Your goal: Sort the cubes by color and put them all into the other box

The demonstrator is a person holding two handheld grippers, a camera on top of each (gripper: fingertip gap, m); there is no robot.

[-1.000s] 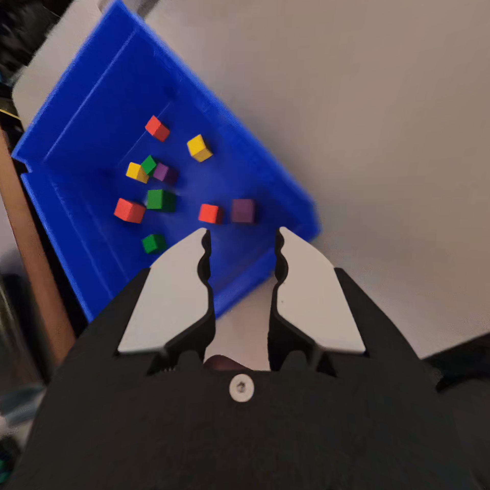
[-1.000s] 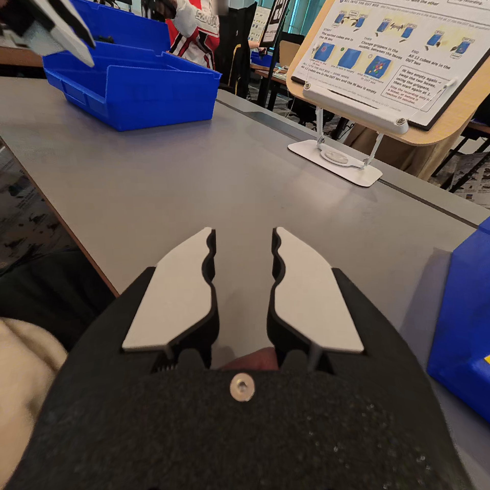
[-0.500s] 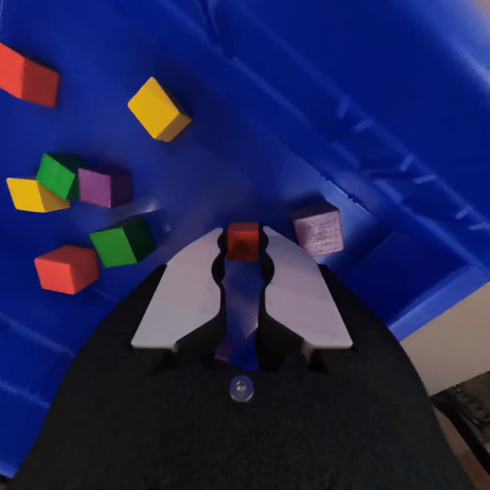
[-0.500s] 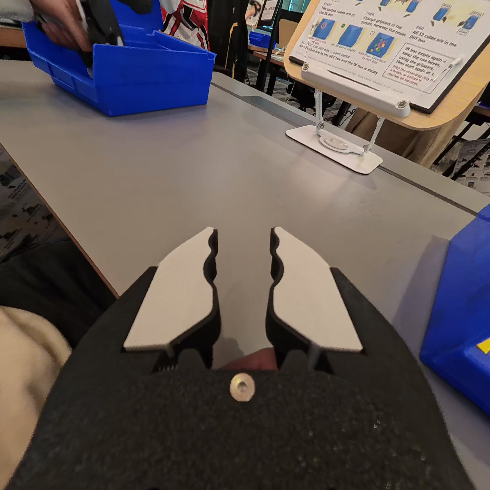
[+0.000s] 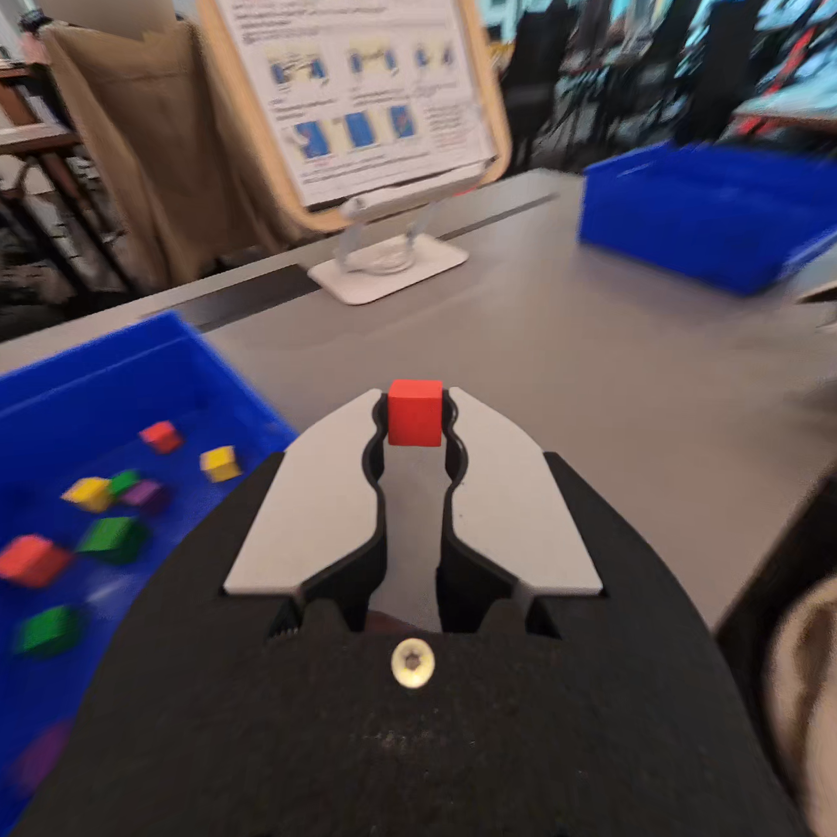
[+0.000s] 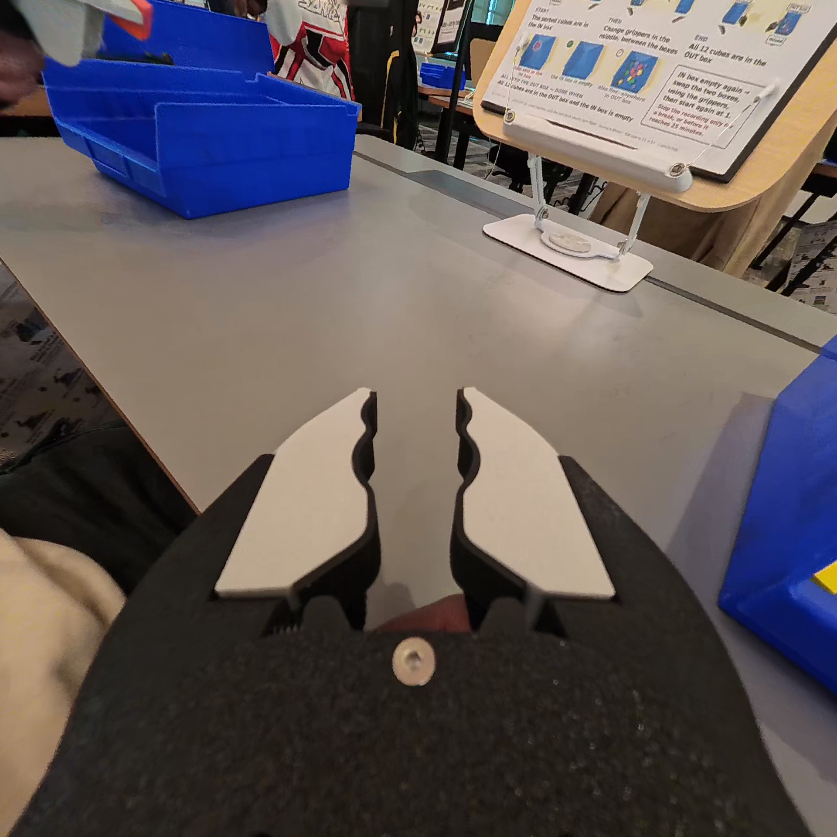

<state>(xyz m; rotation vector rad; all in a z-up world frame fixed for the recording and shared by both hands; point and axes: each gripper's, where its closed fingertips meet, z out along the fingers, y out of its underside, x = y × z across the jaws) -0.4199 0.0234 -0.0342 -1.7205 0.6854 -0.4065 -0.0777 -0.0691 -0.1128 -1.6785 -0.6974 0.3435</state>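
A grey counter (image 6: 317,317) carries two blue boxes: the near-left box (image 5: 113,362) holds scattered cubes (image 5: 108,539), the far-right box (image 5: 706,217) sits apart. Left gripper (image 5: 414,414) jaws clench a red cube (image 5: 414,419); right gripper (image 6: 416,398) jaws are spread, empty.

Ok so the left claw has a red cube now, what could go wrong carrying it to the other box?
1. The left claw pinches the red cube only at its very tips, so a jolt might make it slip out onto the grey table.
2. The view is motion-blurred, suggesting a fast swing; the cube could twist in that shallow grip.
3. The far blue box has raised walls; a low approach might clip its rim.
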